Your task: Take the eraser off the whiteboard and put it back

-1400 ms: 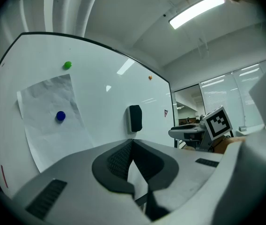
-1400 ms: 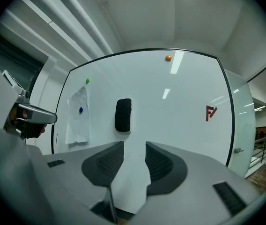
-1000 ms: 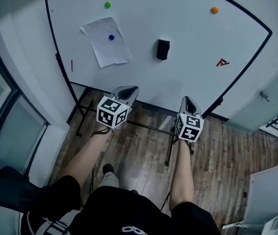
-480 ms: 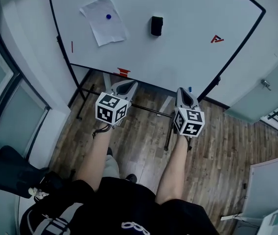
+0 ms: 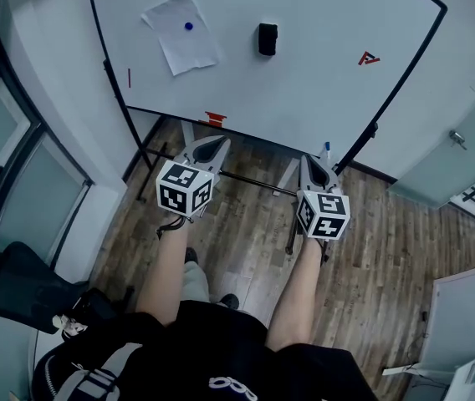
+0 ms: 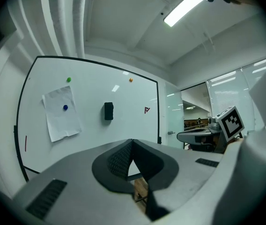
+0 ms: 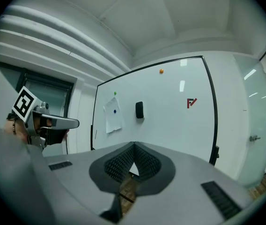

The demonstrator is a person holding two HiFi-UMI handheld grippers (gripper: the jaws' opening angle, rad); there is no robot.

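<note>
A black eraser (image 5: 268,38) clings to the whiteboard (image 5: 304,90), right of a pinned paper sheet (image 5: 181,33). It also shows as a small dark block in the left gripper view (image 6: 108,111) and the right gripper view (image 7: 139,109). My left gripper (image 5: 218,141) is held level, well short of the board, jaws shut with nothing between them (image 6: 132,141). My right gripper (image 5: 311,160) is beside it, also shut and empty (image 7: 134,145). Both point toward the board from a distance.
A red logo mark (image 5: 369,58) sits on the board's right side, and green and orange magnets sit near its top. Red (image 5: 214,119) and blue (image 5: 327,146) markers lie on the tray at the board's lower edge. A black bag (image 5: 20,286) lies on the wood floor at left; a door (image 5: 455,140) stands at right.
Both grippers have drawn back from the whiteboard, which now sits farther up in the head view. The marker tray has come into sight below the board. The eraser has stayed on the board.
</note>
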